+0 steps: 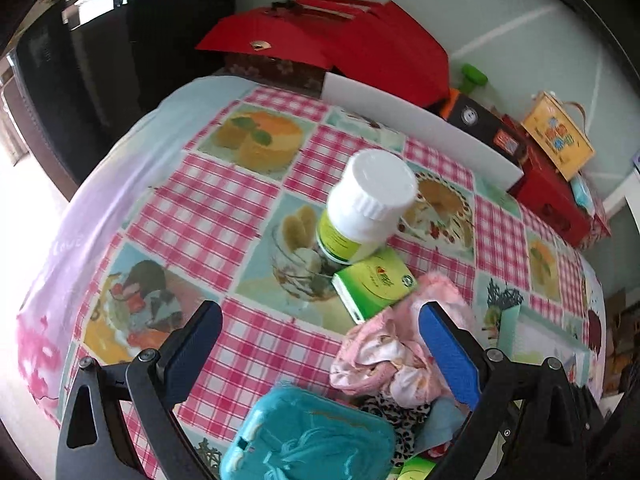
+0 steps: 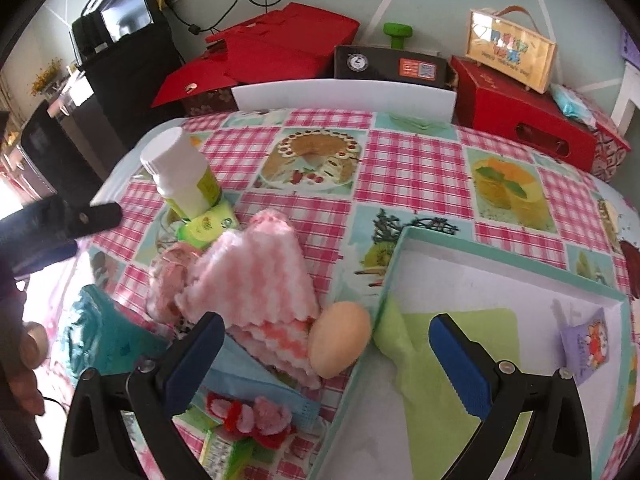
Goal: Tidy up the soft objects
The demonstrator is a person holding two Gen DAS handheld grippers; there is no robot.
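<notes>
A pink and white knitted cloth [image 2: 256, 284] lies in a heap on the checked tablecloth, with a pink scrunchie [image 2: 170, 280] at its left. A beige egg-shaped soft ball [image 2: 340, 338] lies against the wall of a teal box lid [image 2: 512, 270]. A light green cloth [image 2: 444, 364] lies in the lid and hangs over its wall. My right gripper [image 2: 320, 340] is open above the ball. My left gripper [image 1: 320, 328] is open over the table, its right finger beside a pink floral scrunchie [image 1: 384, 360]. The left gripper also shows at the left edge of the right wrist view [image 2: 86, 220].
A white bottle [image 1: 364, 208] and a green box [image 1: 374, 284] stand mid-table. A teal pouch [image 1: 308, 436] lies near the left gripper. A blue cloth [image 2: 256, 380] and red-pink pompoms [image 2: 256, 416] lie near the front. A small purple packet [image 2: 586, 344] lies in the lid. Red boxes [image 2: 528, 116] line the back.
</notes>
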